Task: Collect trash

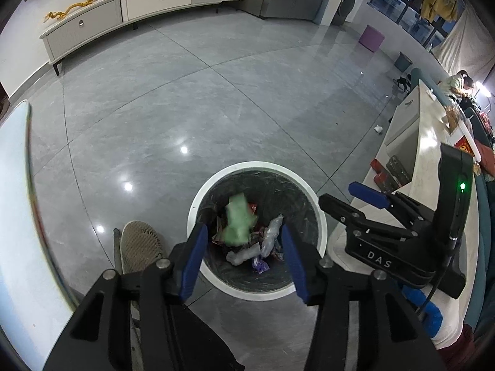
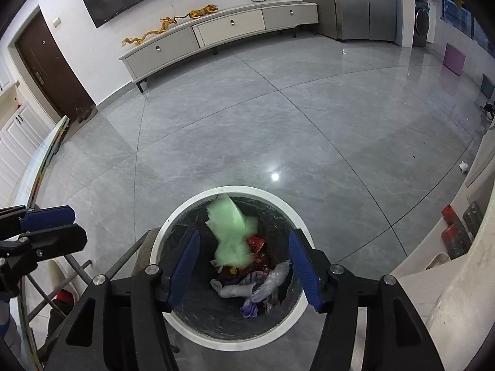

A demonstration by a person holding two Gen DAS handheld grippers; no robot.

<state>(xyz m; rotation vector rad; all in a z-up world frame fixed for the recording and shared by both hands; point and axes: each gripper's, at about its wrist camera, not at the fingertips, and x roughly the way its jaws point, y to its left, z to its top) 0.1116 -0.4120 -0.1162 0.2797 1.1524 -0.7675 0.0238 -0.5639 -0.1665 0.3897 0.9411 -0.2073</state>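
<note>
Left gripper point(image 1: 241, 259) poised over bin point(image 1: 321, 216), jaws apart at middling width, nothing between the blue pads point(image 1: 193, 262). Right gripper point(image 2: 244, 266) likewise above the bin point(image 2: 297, 213), jaws parted, nothing pinched. In the left view, right gripper point(image 1: 349, 196) seen side-on just right of the rim, its two fingers spread.

Inside the black-lined bin: blurred green sheet point(image 2: 232, 232), loose, below the pads and touching neither gripper; under it a red wrapper point(image 2: 256, 244), clear crumpled plastic point(image 2: 272, 281), a purple scrap point(image 2: 249, 309), other bits too jumbled to count. One more white scrap point(image 1: 378, 129) lying on the floor well away, near the counter point(image 1: 430, 154).

Around the bin: shoe point(image 1: 139, 244) and thin metal legs point(image 2: 123, 259) hard against its left side; pale curved tabletop edge point(image 1: 18, 185) further left. Counter close on the right, with two red packs point(image 2: 450, 222) and a dark box on its lower shelf. Crowded on both flanks, rim itself uncovered all the way round.

Beyond the bin, wide bare grey tile floor point(image 1: 216, 108) up to a long low cabinet point(image 1: 139, 6) on the far wall, three drawers, gold dragon ornament point(image 2: 167, 27) on top. Dark screen above it, brown door point(image 2: 52, 61) at left, steel fridge point(image 2: 365, 3) and washer at right. Purple stool point(image 1: 371, 37) and one small grey bin point(image 1: 403, 61) at the far right edge. Seated person point(image 1: 458, 83) behind the counter.
</note>
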